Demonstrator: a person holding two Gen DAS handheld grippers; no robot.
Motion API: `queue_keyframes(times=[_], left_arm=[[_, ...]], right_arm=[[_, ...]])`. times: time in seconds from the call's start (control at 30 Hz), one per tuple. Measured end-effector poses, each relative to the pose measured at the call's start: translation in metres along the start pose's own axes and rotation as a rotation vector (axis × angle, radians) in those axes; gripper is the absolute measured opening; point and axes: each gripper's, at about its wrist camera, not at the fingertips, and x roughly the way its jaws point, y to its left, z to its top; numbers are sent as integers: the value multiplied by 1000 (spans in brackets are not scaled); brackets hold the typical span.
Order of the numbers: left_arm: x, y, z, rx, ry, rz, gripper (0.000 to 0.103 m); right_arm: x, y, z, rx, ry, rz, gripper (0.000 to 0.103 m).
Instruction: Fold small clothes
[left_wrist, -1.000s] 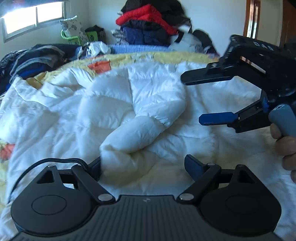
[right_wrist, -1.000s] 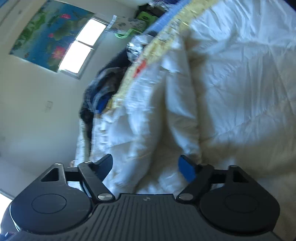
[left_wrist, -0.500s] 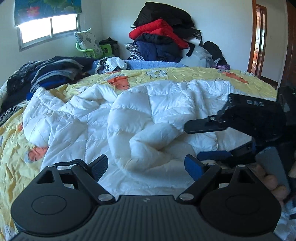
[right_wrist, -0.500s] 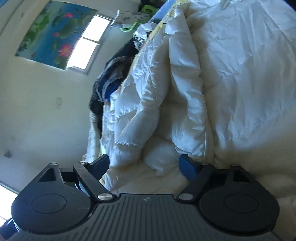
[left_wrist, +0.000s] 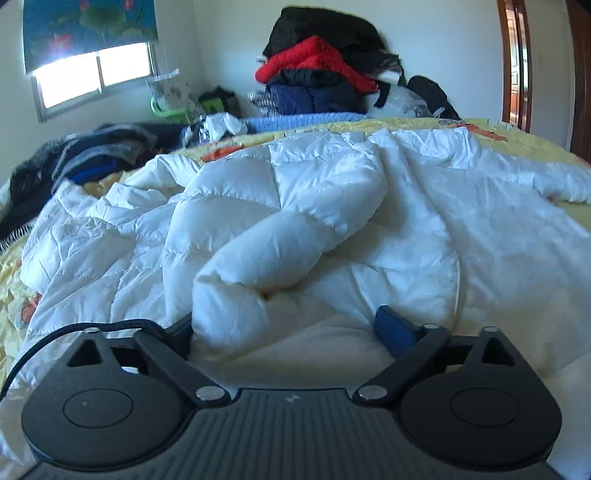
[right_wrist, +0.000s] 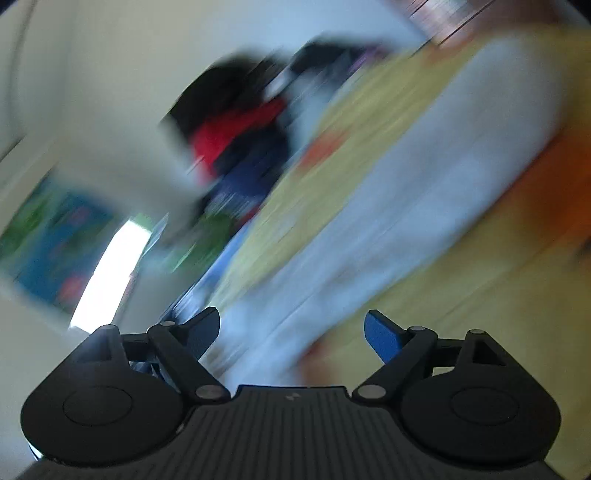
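Bedroom, yellow bedspread (left_wrist: 517, 140): white puffer jacket (left_wrist: 314, 206) sprawled rumpled, sleeve flopped across, no neat fold yet. Left claw (left_wrist: 284, 325) opening, sleeve end between its fingers; right claw (right_wrist: 291, 332) wide, empty, view blurred.

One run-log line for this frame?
left gripper: opening, sleeve end between jaws | right gripper: open, empty | white puffer jacket: unfolded

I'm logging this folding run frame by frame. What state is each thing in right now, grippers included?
White puffer jacket: spread on the bed, unfolded, one sleeve curled across its front.
Left gripper: jaws opening, sleeve end between them, not clamped.
Right gripper: open, holding nothing; its view is motion-blurred.
Yellow bedspread: laid out under the jacket.
Clothes pile: heaped, unsorted.
Window: blind partly lowered.
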Motion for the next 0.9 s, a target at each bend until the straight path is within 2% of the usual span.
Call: queue_keyframes(times=[0.1, 0.17, 0.27, 0.4, 0.47, 0.6, 0.63, 0.67, 0.7, 0.73, 0.77, 0.9], left_arm=[[1, 4, -1, -26, 3, -13, 100], [0, 7, -1, -42, 5, -23, 100], [2, 12, -1, -70, 12, -41, 101], [3, 15, -1, -90, 16, -57, 101], [3, 17, -1, -98, 16, -63, 101], [3, 20, -2, -119, 14, -79, 102], [3, 21, -2, -125, 14, -82, 102], [3, 22, -2, -129, 13, -85, 102], [3, 22, -2, -133, 13, -88, 102], [3, 22, -2, -136, 13, -91, 102], [3, 23, -2, -140, 13, -94, 102], [5, 26, -2, -156, 15, -110, 103]], right_arm=[[-15, -42, 41, 74, -92, -143, 82], [-13, -61, 56, 126, -94, -208, 82], [0, -79, 66, 182, -83, -158, 85], [21, -79, 72, 192, -143, -130, 82], [29, -85, 77, 188, -178, -136, 70], [40, -89, 78, 195, -205, -156, 58], [41, -92, 77, 214, -216, -147, 52], [40, -96, 76, 230, -220, -139, 41], [43, -99, 77, 243, -215, -136, 36], [38, -105, 74, 249, -208, -136, 22], [39, -105, 74, 237, -203, -143, 16], [29, -78, 69, 124, -248, -162, 13]])
